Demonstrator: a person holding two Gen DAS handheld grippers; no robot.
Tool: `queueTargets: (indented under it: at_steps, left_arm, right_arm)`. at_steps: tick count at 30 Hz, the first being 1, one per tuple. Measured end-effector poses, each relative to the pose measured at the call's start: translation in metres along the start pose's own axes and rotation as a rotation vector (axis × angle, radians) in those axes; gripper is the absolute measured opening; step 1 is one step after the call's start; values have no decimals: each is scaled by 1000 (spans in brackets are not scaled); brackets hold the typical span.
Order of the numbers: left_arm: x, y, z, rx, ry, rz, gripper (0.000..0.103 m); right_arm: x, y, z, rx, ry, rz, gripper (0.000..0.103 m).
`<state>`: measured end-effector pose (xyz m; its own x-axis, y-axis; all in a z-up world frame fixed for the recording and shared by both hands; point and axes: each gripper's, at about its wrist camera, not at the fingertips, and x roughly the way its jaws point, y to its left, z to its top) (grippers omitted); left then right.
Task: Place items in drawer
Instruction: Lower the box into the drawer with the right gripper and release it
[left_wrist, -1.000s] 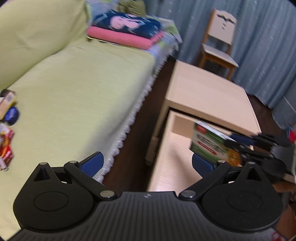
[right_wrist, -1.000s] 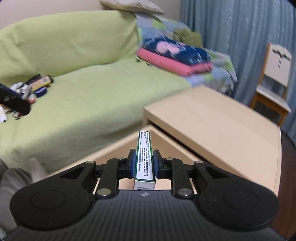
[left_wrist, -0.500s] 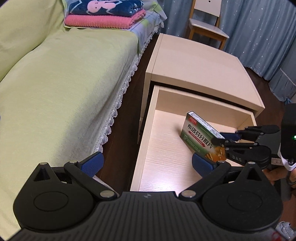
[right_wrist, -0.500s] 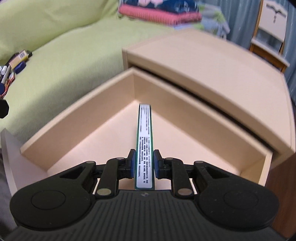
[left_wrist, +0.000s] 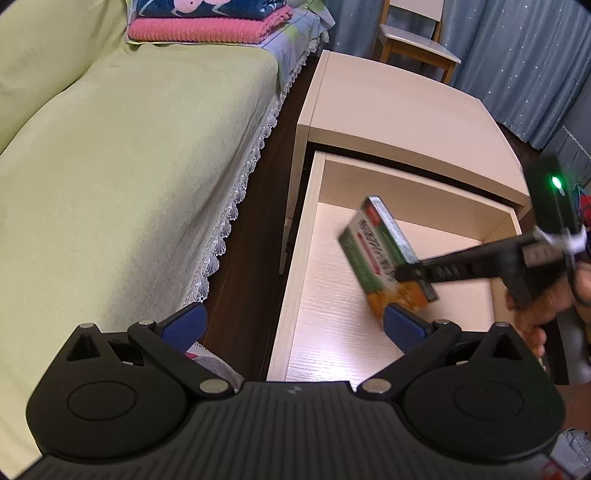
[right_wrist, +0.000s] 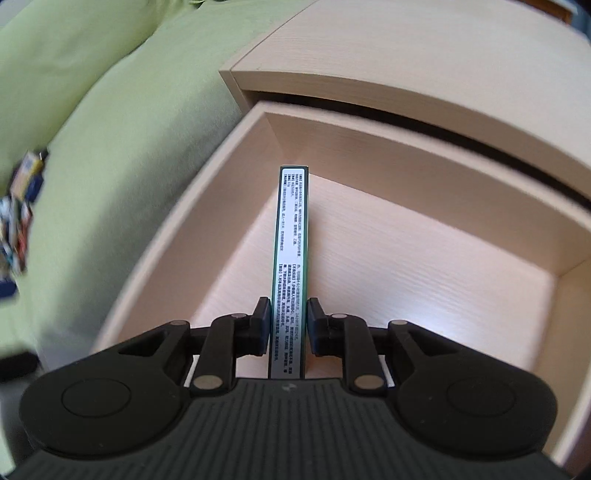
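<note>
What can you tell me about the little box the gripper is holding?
The box is thin, flat cardboard, mostly green with a white label, red marks and an orange end. Its narrow edge is white with tiny black print and green borders. The right gripper pinches it by the orange end, and it hangs tilted over the open drawer. Whether it touches the drawer floor can't be told.

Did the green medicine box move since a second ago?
Yes. The medicine box, clamped in the right gripper, went from above the drawer rim down inside it.

Green-and-orange box, pale beige wood-grain drawer, yellow-green sofa cover, pink blanket.
</note>
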<state>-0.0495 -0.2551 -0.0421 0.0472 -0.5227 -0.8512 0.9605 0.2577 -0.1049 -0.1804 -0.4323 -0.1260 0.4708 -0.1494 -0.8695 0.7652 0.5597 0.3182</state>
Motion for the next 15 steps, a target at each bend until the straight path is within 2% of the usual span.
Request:
queueTargets:
  at_steps: [3, 4, 6, 12, 15]
  left_arm:
    - [1, 2, 0, -5, 5, -1, 102]
    - [1, 2, 0, -6, 5, -1, 102]
    - [1, 3, 0, -7, 7, -2, 102]
    - [2, 5, -1, -10, 11, -4, 102]
    - [3, 4, -1, -13, 15, -7, 102]
  right_arm:
    - [5, 9, 9, 45, -21, 63, 22]
    - [6, 12, 10, 53, -31, 84, 26]
    - [7, 17, 12, 51, -39, 112, 27]
    - [-6, 15, 1, -83, -76, 167, 33]
    - [-18, 8, -14, -193, -68, 185, 34]
